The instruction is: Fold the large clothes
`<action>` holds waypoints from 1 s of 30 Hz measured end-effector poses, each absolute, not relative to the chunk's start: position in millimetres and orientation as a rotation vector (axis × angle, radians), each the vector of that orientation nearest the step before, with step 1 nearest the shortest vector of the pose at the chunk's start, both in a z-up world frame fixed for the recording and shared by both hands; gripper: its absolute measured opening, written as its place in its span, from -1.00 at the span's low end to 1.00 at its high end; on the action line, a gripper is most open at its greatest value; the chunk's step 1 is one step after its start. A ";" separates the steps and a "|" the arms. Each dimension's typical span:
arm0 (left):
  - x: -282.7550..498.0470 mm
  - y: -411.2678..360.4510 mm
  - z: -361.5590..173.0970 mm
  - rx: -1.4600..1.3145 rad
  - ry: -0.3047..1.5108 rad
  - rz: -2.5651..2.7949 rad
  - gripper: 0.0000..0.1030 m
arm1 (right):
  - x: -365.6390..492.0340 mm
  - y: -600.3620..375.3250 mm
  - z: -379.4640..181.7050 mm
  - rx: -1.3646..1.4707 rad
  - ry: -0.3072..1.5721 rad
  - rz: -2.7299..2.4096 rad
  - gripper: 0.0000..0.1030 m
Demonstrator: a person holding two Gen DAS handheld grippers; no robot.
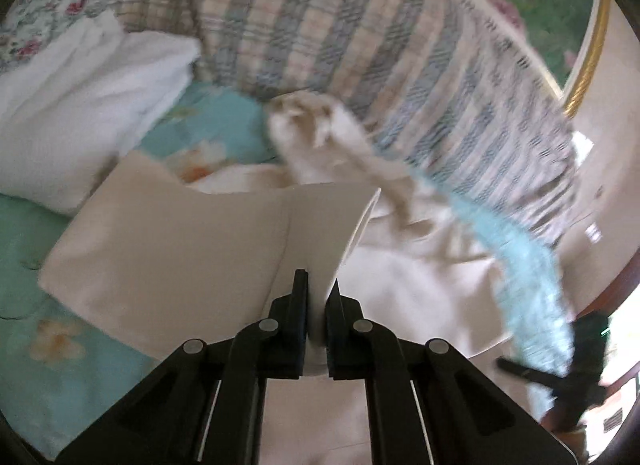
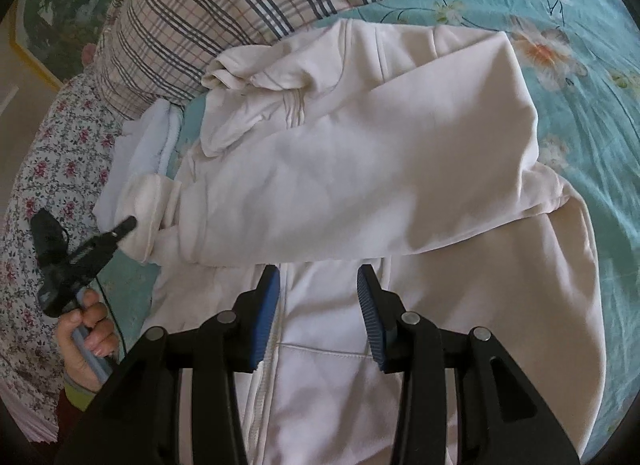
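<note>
Right wrist view: a turquoise floral bedsheet [image 2: 592, 77] covers the bed, with a plaid pillow [image 2: 224, 5] along its far edge and a small-flowered quilt [image 2: 52, 153] at the left. A cream zip-up hoodie [image 2: 352, 169] lies spread on the sheet, one sleeve folded across its chest, the cuff [image 2: 146, 205] at the left. The right gripper [image 2: 318, 305] hovers over the hoodie's zipper with its blue-padded fingers apart, holding nothing. At the left, the left gripper [image 2: 128, 224] is clamped on the cuff, and the person's left hand [image 2: 88, 337] grips its handle. Left wrist view, blurred: the left gripper [image 1: 318, 297] has its fingers pressed together on a fold of the cream fabric; a white folded cloth [image 1: 80, 105] sits beyond.
</note>
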State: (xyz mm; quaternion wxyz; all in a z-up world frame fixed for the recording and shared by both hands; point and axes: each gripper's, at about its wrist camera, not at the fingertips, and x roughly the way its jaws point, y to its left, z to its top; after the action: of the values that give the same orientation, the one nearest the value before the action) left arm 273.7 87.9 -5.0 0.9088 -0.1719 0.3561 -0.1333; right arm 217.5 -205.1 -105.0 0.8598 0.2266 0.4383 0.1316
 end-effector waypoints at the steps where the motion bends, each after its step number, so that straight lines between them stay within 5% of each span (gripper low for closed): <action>1: 275.3 73.8 -2.9 -0.364 0.730 -0.308 -0.90 | 215.9 -207.0 -104.1 0.480 0.913 0.276 -0.20; 12: 308.4 -89.0 -80.8 -0.284 0.895 -0.515 -0.89 | 208.4 -250.3 -101.6 0.547 0.852 0.189 -0.20; 15: 313.2 -98.6 -103.4 -0.267 0.966 -0.527 -0.75 | 214.3 -255.7 -102.1 0.553 0.855 0.179 -0.20; 22: 267.7 -52.1 -74.0 -0.202 0.899 -0.487 0.02 | 249.6 -235.5 -113.4 0.558 0.913 0.244 -0.11; 30: 222.0 90.6 -60.4 -0.249 0.803 -0.032 0.07 | 299.1 -204.7 -142.7 0.555 1.003 0.265 -0.07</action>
State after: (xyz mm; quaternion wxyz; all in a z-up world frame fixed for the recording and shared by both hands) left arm 222.0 90.6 -60.4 0.9129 -0.1209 0.3896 -0.0157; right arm 299.1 -204.7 -142.7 0.8319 0.2617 0.4732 0.1250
